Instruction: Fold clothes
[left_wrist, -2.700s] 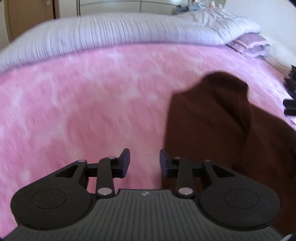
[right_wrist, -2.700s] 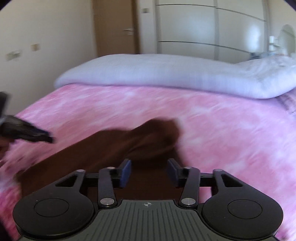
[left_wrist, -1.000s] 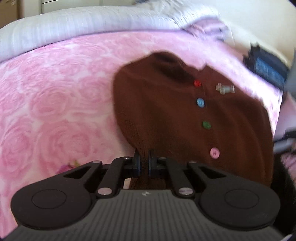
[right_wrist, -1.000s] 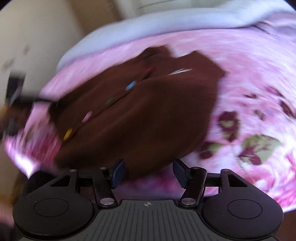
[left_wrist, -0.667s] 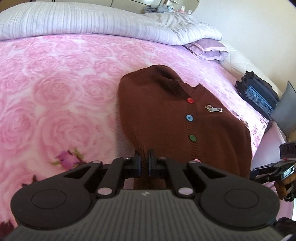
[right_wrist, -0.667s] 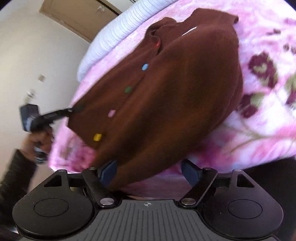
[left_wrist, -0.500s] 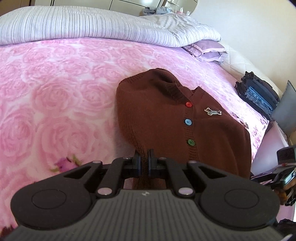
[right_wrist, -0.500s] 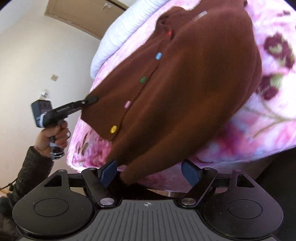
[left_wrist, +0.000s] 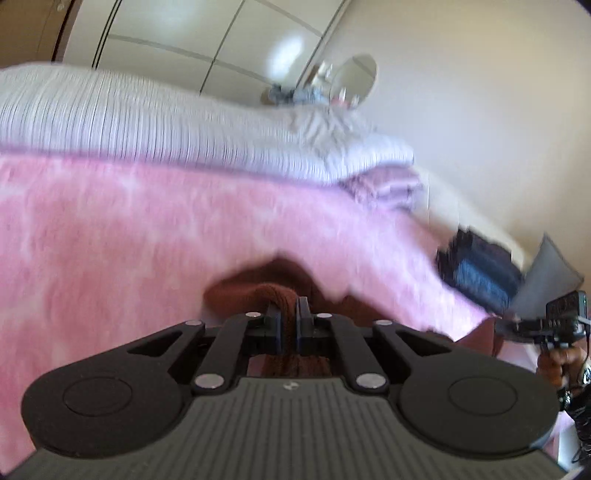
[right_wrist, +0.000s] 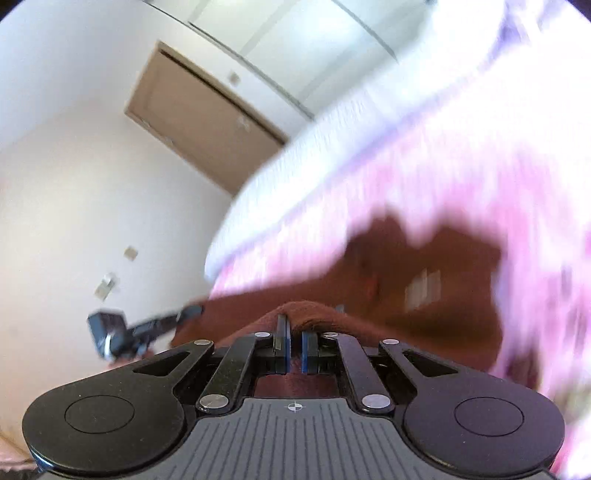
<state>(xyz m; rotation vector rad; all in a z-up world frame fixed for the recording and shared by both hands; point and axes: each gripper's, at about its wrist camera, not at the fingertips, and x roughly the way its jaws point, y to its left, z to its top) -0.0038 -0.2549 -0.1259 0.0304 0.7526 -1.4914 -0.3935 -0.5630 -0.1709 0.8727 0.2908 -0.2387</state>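
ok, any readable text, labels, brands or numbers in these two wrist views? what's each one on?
None readable in either view.
Pale patch on the brown cardigan: blurred by motion; cannot tell whether it is a label.
Dark folded stack at the bed's far edge: blurred, no print legible.
Left gripper and right gripper bodies: each carries only a small crosshair mark, no letters or digits.

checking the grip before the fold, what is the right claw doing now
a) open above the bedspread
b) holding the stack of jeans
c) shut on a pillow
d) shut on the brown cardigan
d: the right claw is pinched shut on a fold of the brown cardigan bunched between its pads.
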